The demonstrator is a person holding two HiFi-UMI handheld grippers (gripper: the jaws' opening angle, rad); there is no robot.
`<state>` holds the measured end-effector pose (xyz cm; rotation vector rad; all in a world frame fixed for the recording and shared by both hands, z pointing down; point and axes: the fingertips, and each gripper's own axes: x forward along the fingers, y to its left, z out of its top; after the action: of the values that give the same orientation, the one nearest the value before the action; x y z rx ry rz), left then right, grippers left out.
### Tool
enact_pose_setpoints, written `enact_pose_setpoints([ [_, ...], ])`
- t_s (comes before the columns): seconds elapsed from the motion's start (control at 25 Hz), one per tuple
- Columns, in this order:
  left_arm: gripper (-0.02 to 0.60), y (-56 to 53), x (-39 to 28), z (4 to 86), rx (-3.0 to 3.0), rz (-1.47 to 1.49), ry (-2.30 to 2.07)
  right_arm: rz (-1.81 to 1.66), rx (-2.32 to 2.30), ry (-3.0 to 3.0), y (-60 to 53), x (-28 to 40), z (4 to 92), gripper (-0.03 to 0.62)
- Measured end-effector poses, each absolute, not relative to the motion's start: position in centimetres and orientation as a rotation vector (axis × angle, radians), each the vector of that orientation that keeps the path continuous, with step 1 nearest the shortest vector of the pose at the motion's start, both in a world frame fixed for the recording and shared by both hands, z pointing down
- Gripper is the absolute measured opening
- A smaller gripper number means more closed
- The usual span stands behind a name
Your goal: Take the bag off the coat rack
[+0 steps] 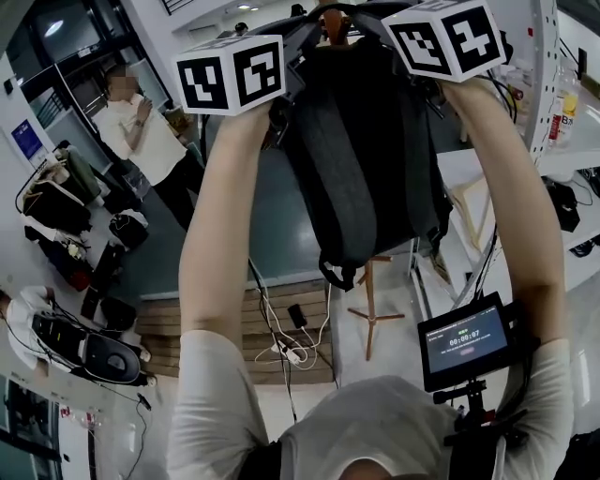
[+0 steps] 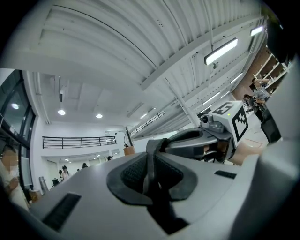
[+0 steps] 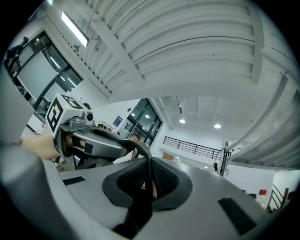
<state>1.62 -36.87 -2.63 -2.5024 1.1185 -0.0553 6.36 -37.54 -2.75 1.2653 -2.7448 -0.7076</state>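
A dark grey backpack (image 1: pixel 361 150) hangs in front of me, raised between my two grippers. The wooden top of the coat rack (image 1: pixel 333 23) shows just behind the bag's upper edge, and its tripod foot (image 1: pixel 372 314) stands on the floor below. My left gripper (image 1: pixel 281 94) holds the bag's top left; in the left gripper view its jaws (image 2: pixel 151 176) are shut on a dark strap (image 2: pixel 152 150). My right gripper (image 1: pixel 412 61) holds the top right, jaws (image 3: pixel 149 180) shut on a strap (image 3: pixel 143 150). Whether the bag still touches the rack's hook is hidden.
A person in a white shirt (image 1: pixel 141 131) stands at the left, with bags (image 1: pixel 56 206) on the floor nearby. Another person (image 1: pixel 23 314) sits lower left beside equipment. Cables (image 1: pixel 291 347) lie on the floor below. White shelving (image 1: pixel 562 112) stands at the right.
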Motion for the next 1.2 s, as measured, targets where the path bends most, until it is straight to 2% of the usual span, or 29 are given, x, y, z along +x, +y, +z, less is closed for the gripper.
enact_pose_setpoints([
  [0.24,0.041,-34.6,-2.0,-2.7,-2.462,-0.062,1.197,-0.762,1.142,-2.802,-35.4,2.6,-2.9,0.041],
  [0.48,0.041,-31.2,-9.1,-3.2,-2.402,-0.096,1.394,-0.745,0.908,-2.898,-32.6,-4.7,-3.3,0.041],
  [0.6,0.041,-29.4,-15.1,-2.7,-2.315,-0.138,1.566,-0.721,0.725,-2.98,-31.5,-11.0,-2.8,0.041],
  [0.8,0.041,-27.3,-25.6,0.8,-2.166,-0.218,1.827,-0.648,0.408,-3.12,-30.5,-22.2,1.1,0.041],
  [1.2,0.041,-17.9,-36.3,10.5,-1.968,-0.362,2.188,-0.539,-0.065,-3.236,-22.1,-33.8,10.9,0.041],
])
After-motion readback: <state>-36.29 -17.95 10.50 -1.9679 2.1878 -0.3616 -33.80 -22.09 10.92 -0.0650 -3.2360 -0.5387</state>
